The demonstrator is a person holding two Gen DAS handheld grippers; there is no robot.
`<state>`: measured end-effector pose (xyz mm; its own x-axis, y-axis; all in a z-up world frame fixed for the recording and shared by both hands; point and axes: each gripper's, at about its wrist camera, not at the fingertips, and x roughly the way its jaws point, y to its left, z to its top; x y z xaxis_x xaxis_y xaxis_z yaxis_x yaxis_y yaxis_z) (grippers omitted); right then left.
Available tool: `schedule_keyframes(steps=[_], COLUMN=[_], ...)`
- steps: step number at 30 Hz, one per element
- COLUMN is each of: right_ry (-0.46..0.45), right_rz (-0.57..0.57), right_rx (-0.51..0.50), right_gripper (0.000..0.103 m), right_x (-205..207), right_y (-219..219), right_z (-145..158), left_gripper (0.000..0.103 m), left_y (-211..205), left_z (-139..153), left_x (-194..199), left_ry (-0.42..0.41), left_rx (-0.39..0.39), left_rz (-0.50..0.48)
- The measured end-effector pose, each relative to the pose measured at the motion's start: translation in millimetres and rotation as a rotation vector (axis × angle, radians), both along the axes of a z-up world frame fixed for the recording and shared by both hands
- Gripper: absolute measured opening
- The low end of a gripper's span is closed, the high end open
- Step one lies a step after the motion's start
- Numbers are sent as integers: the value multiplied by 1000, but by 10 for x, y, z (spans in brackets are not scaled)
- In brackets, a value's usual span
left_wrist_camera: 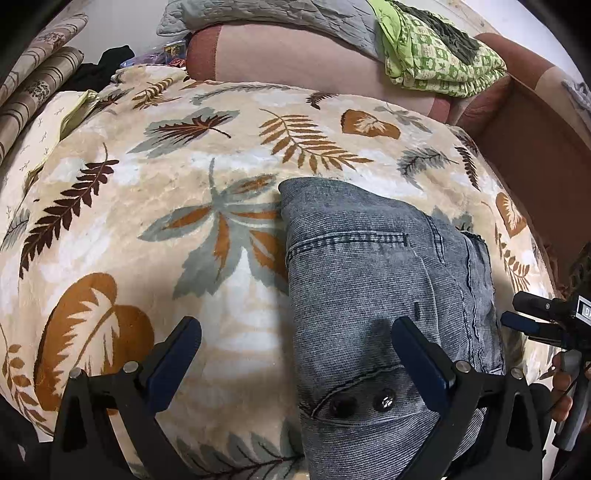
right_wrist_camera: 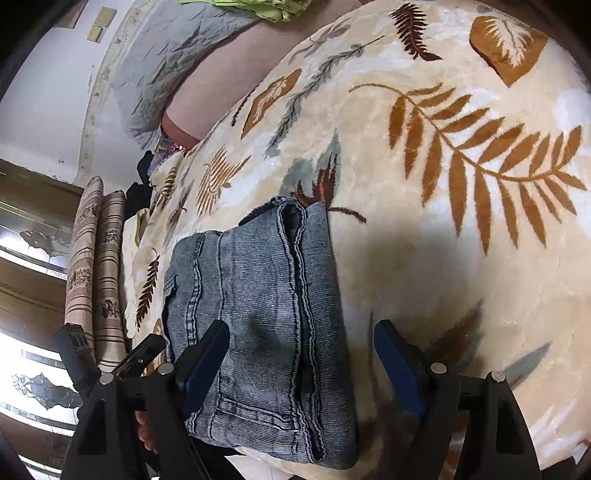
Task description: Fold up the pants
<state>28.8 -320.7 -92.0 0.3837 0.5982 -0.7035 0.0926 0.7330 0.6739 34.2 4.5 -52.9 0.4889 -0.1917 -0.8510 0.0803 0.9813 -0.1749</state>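
Observation:
The grey-blue jeans lie folded into a compact rectangle on a cream leaf-print blanket, waistband button nearest the camera. My left gripper hovers open over the bundle's left edge, its right finger above the denim and the other above the blanket. In the right wrist view the jeans show their stacked seams. My right gripper stands open over the bundle's near right side, holding nothing. Each gripper shows in the other's view: the right gripper and the left gripper.
A green patterned quilt and a grey quilt lie on a pink bolster at the back. Striped rolled fabric stands at the left. A brown bed edge runs along the right. A hand holds the right gripper's handle.

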Motion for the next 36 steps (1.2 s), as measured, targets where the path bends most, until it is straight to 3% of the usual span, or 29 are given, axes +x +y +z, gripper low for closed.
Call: schedule_keyframes(steps=[4,9,14,21,24,27,31,36], right_ry=[4,6,11,31,14,26,26,32], right_rz=[7,10,18,69,101,114,111,127], right_rx=[-9,-21,-22,-38,26,-40,-24,-74], right_gripper=[83,83,83,85,84,84,83,81], right_x=[12,36,115,193,191,202,170,171], right_y=[13,-3,26,216,292,347,378,436], right_z=[10,25,8,-42,24,-39,-29,-67], left_gripper=[102,102,102,102,102,102,102,102], left_y=[-13,56,61,-58,-65,-107,-113,-130], left_z=[0,-49,-127,-271,-273,-280,-291,-295], left_x=[14,58,131,178,195,198,197,198], left_ry=[2,33,61,101,108,108,103,101], left_rx=[-7,-87,-115,-127,-145,-140,-141,-141], left_rz=[-6,-4,-4,-25,-24,-29,-26,-25])
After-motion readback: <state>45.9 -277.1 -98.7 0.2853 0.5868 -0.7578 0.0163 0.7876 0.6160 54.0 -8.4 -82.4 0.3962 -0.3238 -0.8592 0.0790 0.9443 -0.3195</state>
